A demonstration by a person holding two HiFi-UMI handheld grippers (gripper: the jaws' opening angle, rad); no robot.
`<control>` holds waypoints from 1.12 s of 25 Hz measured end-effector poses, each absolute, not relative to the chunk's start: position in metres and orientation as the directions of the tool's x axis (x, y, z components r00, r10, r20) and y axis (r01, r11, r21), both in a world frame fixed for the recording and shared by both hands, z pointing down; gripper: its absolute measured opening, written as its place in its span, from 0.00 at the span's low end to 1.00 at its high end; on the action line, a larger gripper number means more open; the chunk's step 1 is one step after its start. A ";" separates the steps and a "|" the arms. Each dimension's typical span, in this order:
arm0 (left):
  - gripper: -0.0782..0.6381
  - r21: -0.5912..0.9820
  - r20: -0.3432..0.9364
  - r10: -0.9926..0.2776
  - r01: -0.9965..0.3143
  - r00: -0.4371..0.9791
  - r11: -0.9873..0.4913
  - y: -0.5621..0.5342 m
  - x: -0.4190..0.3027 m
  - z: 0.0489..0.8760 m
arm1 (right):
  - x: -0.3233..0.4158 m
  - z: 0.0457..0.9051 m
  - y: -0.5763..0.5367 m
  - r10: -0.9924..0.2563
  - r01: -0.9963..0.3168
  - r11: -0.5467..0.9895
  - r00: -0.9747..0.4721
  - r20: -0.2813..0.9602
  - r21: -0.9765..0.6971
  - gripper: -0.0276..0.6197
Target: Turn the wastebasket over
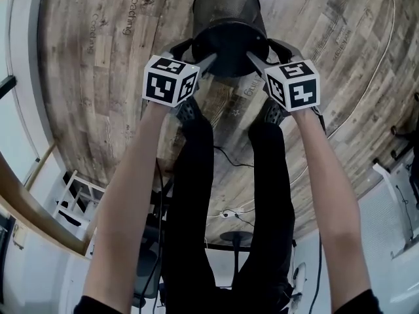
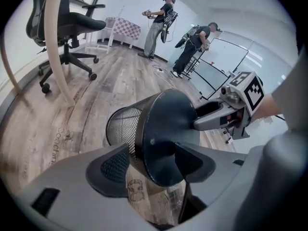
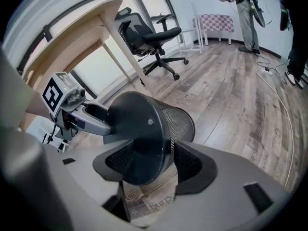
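black wire mesh forms the wall of the wastebasket [image 1: 226, 8]. in the head view it is at 12 o'clock, tipped so that its solid round bottom faces up toward us and its mouth points away over the wooden floor [image 1: 98, 77]. our left gripper [image 1: 194, 55] holds the bottom edge at about 8 o'clock of the disc, and our right gripper [image 1: 268, 54] holds it at about 4 o'clock. in the left gripper view the fingers [image 2: 113, 167] pinch the bottom rim, one on the mesh wall and the other on the flat bottom. the right gripper view shows the same grip, with one pad [image 3: 192, 165] on the mesh and one on the bottom. we cannot tell whether the far rim touches the floor. an office chair [image 3: 149, 37] stands at 12 o'clock in the right gripper view, near a light wooden table [image 3: 72, 29] at 10 o'clock. one person [image 2: 159, 23] and a second person [image 2: 192, 47] stand well apart from us, at 12 o'clock in the left gripper view.
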State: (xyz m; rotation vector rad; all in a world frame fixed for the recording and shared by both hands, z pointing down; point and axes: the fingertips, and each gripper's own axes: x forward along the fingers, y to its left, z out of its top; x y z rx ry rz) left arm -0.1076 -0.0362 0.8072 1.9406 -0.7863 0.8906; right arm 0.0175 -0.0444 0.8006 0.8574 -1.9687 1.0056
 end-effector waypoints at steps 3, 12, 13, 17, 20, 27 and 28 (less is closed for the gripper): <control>0.53 0.397 0.821 -0.197 -0.783 0.537 -0.479 -0.039 -0.104 0.810 | 0.023 0.802 -0.047 -0.243 -0.810 0.493 -0.479 0.843 -0.319 0.46; 0.52 0.371 0.835 -0.190 -0.783 0.516 -0.499 -0.020 -0.104 0.815 | 0.026 0.805 -0.028 -0.233 -0.789 0.542 -0.472 0.850 -0.289 0.42; 0.52 0.371 0.838 -0.182 -0.783 0.514 -0.499 -0.018 -0.104 0.816 | 0.026 0.806 -0.026 -0.225 -0.787 0.543 -0.471 0.853 -0.291 0.42; 0.53 0.390 0.845 -0.153 -0.785 0.513 -0.480 -0.008 -0.104 0.818 | 0.025 0.807 -0.017 -0.199 -0.779 0.550 -0.472 0.859 -0.301 0.42; 0.53 0.429 0.832 -0.149 -0.790 0.534 -0.439 -0.004 -0.105 0.817 | 0.024 0.807 -0.013 -0.190 -0.779 0.537 -0.486 0.853 -0.324 0.42; 0.53 0.508 0.792 -0.148 -0.774 0.592 -0.378 0.011 -0.099 0.816 | 0.029 0.812 0.005 -0.161 -0.781 0.495 -0.512 0.844 -0.379 0.42; 0.54 0.521 0.787 -0.148 -0.773 0.599 -0.361 0.014 -0.098 0.816 | 0.030 0.813 0.008 -0.154 -0.781 0.490 -0.516 0.843 -0.388 0.42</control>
